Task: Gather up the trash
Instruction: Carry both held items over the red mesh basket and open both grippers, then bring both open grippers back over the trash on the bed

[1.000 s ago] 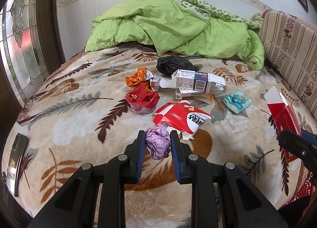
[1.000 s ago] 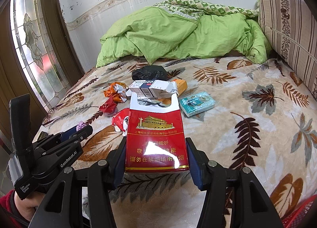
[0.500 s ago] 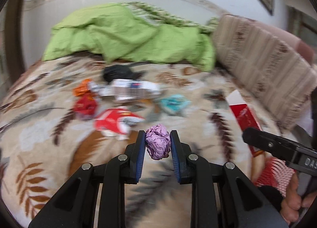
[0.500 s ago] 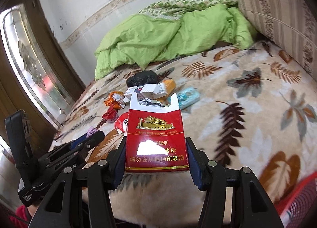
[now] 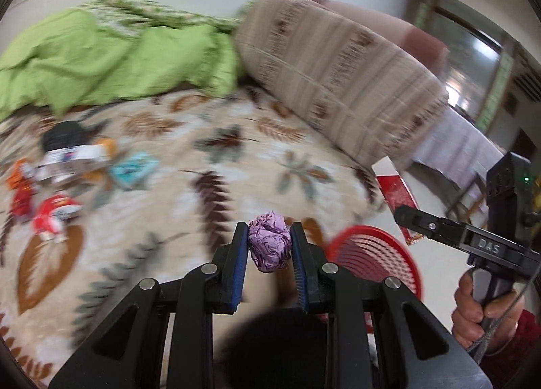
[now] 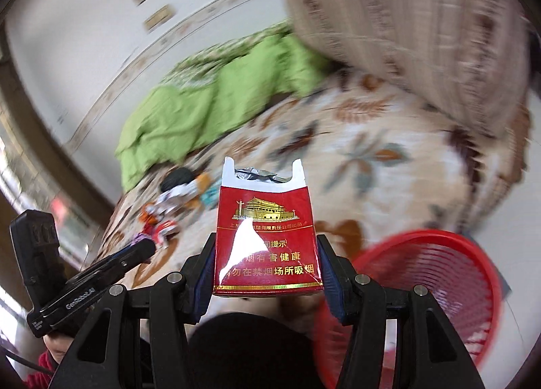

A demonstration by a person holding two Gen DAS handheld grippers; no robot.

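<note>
1. Pinching a crumpled purple wad (image 5: 269, 246), your left tongs (image 5: 268, 255) hang over the bed's edge, just beside the red basket (image 5: 375, 253).
2. Your right tongs (image 6: 266, 265) clamp an opened red cigarette pack (image 6: 267, 237); only this view shows its printed face.
3. Remaining litter (image 5: 61, 179) lies on the blanket (image 5: 236, 159), blurred.

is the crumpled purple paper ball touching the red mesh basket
Apart. The left wrist view shows the crumpled purple paper ball pinched in the left gripper, short of the red mesh basket.
</note>
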